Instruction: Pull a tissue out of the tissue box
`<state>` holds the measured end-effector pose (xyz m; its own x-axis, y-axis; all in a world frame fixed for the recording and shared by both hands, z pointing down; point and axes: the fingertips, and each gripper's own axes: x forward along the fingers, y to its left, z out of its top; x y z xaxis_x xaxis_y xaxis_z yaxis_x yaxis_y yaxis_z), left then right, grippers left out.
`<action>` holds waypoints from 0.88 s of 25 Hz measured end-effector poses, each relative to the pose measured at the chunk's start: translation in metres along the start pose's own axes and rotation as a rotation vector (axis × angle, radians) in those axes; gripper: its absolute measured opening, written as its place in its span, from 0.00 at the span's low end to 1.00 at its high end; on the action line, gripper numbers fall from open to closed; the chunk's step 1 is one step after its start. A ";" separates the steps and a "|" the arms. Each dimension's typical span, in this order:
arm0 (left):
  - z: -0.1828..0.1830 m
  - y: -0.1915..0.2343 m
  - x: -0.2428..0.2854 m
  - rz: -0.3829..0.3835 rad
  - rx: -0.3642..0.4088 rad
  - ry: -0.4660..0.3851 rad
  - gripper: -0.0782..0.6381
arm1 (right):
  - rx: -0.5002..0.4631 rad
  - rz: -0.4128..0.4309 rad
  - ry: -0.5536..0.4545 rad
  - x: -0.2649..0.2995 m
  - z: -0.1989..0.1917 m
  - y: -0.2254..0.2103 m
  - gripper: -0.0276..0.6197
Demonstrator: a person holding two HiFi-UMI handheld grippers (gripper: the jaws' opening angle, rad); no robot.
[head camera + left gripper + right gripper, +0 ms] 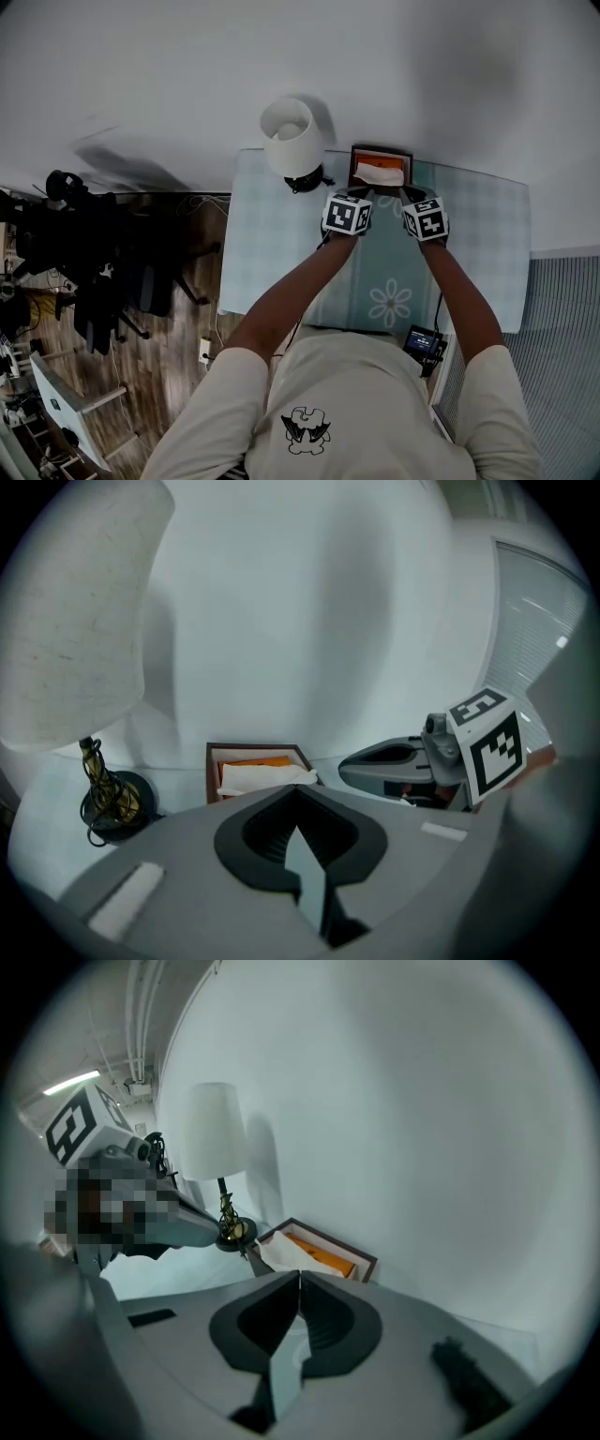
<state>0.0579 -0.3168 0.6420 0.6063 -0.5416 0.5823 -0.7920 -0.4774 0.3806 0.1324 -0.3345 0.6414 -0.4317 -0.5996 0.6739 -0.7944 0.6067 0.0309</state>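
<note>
A dark brown tissue box stands at the far edge of the table, against the white wall, with a white tissue sticking out of its top. My left gripper and right gripper hover side by side just in front of the box and point at it. In the left gripper view the box and its tissue lie just beyond my shut jaws, with the right gripper beside them. The right gripper is also shut and empty, with the box ahead of it.
A table lamp with a white shade stands just left of the box. The table carries a pale blue checked cloth. A small black device sits at the table's near edge. Dark chairs and gear fill the floor on the left.
</note>
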 end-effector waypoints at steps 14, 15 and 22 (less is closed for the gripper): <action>0.006 0.007 0.022 0.001 -0.041 0.023 0.12 | -0.043 0.055 0.083 0.039 -0.021 -0.011 0.27; 0.006 0.007 0.022 -0.001 -0.047 0.023 0.12 | -0.056 0.057 0.091 0.042 -0.021 -0.012 0.27; 0.003 0.009 0.021 -0.008 -0.059 0.033 0.12 | -0.096 0.081 0.130 0.053 -0.022 -0.010 0.27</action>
<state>0.0640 -0.3346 0.6557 0.6108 -0.5144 0.6020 -0.7905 -0.4398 0.4262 0.1269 -0.3614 0.6930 -0.4288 -0.4781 0.7665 -0.7120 0.7011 0.0390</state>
